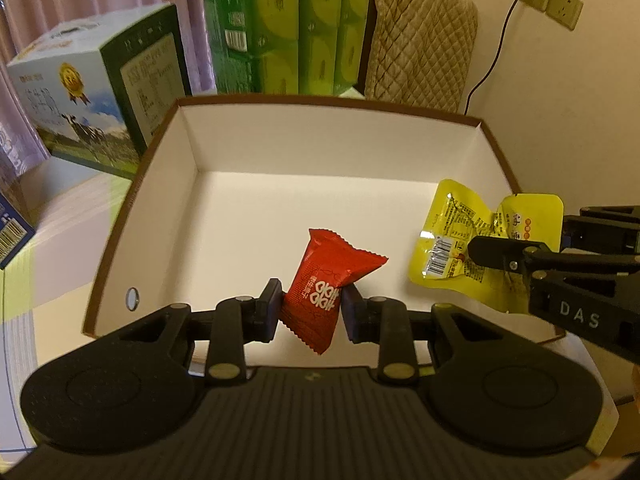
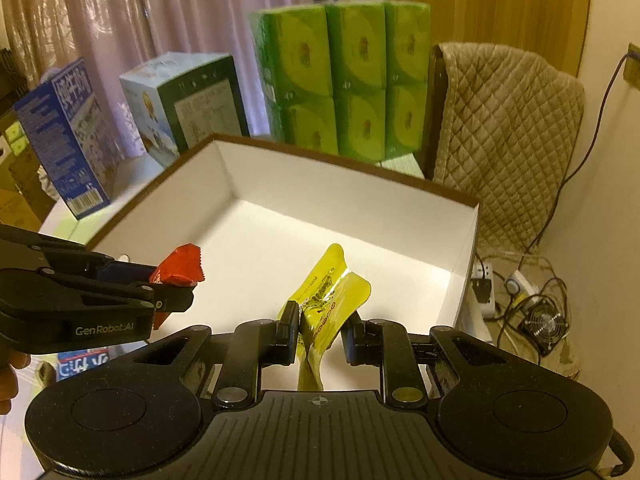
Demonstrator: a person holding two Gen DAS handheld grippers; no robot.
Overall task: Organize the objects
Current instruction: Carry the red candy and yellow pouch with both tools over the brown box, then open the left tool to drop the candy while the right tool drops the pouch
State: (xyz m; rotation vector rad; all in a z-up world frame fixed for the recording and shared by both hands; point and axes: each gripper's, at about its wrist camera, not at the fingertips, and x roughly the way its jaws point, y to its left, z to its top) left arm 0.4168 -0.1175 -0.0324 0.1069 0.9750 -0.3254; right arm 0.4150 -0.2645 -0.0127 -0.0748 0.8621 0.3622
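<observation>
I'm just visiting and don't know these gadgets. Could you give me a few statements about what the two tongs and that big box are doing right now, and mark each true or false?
1. The left tongs hold a red packet. True.
2. The right tongs are empty. False: they hold a yellow packet.
3. The white-lined box already has several packets lying on its floor. False: no packet lies on the visible floor; both are held above it.
4. Both packets are held over the open box. True.
5. The box has a lid closed on it. False: it is open at the top.
</observation>
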